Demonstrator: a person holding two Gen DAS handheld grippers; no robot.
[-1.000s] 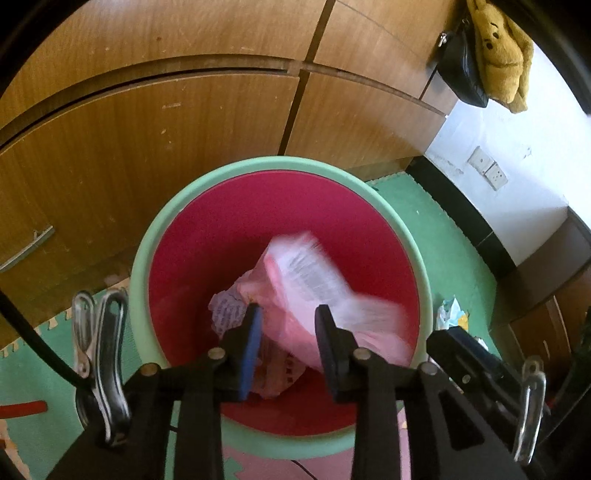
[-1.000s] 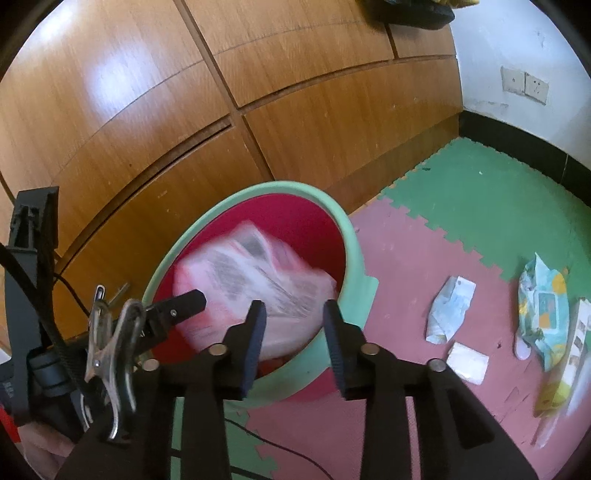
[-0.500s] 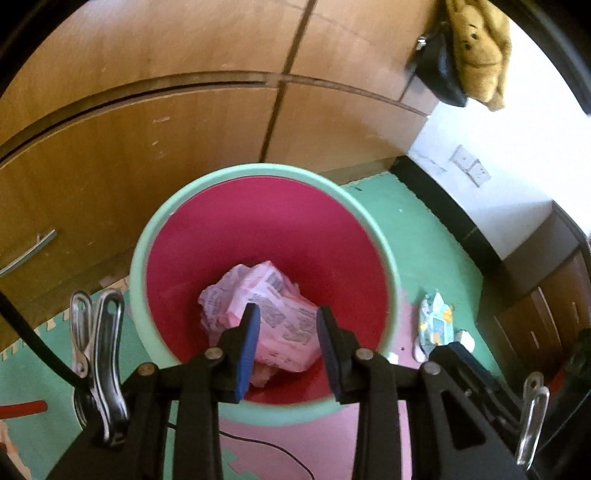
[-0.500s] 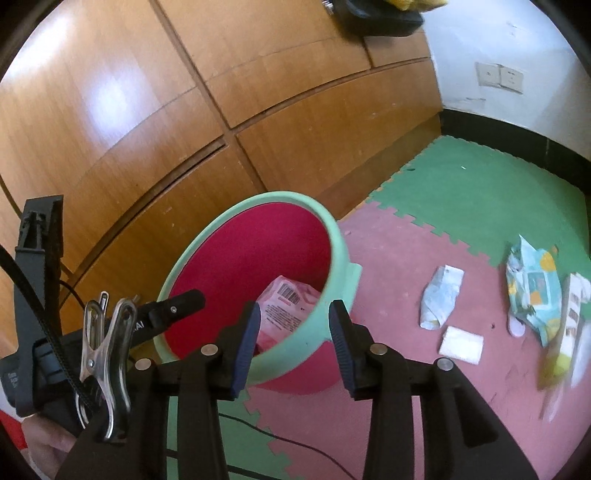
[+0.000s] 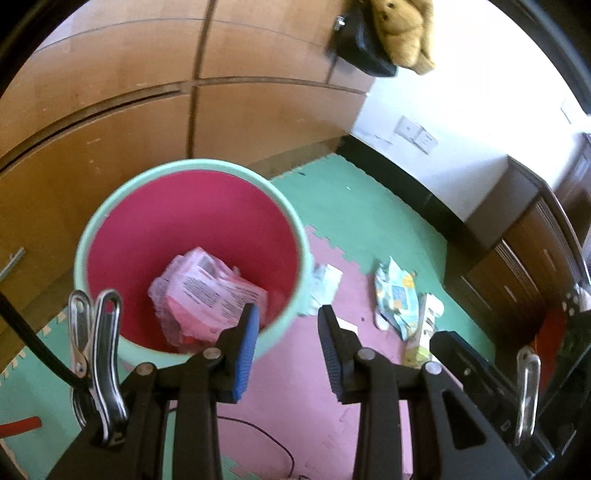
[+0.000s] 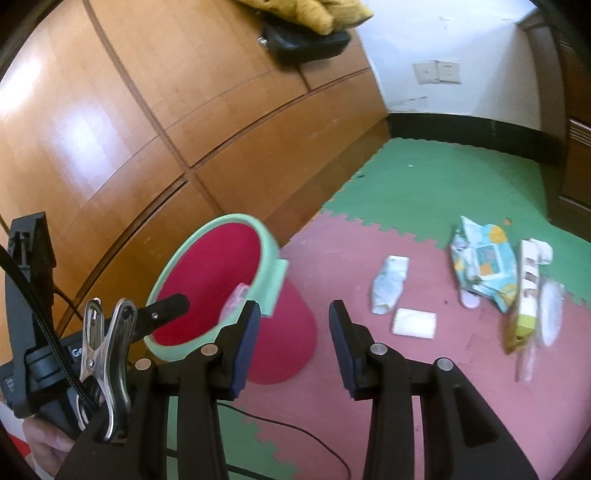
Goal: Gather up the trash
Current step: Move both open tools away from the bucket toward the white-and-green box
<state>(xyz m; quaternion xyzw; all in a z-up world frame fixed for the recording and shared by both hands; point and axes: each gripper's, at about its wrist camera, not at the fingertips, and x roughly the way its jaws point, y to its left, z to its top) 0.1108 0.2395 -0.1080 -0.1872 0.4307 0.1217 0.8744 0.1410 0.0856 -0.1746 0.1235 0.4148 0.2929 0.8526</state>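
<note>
- Foam floor tiles (image 6: 332, 258) in pink and green lay under both grippers.
- Nearest, the right gripper (image 6: 293, 334) had just been opening; nothing sat between its jaws, and the left gripper (image 5: 286, 349) likewise gaped empty.
- Beyond the left fingertips stood the bin (image 5: 92, 240) with pink wrappers (image 5: 207, 291) inside.
- Farther, right of the right fingertips, lay white tissues (image 6: 389, 284) and a patterned packet (image 6: 484, 266).
- Judged: one drop done; next, reach and close on floor litter.

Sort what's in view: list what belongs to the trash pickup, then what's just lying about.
Job:
red bin
pink wrapper inside it
floor trash: white packet, white square, blue-yellow wrapper, flattened carton
both claws, open and empty

Lying about:
stuffed toy
black bag
cable
</note>
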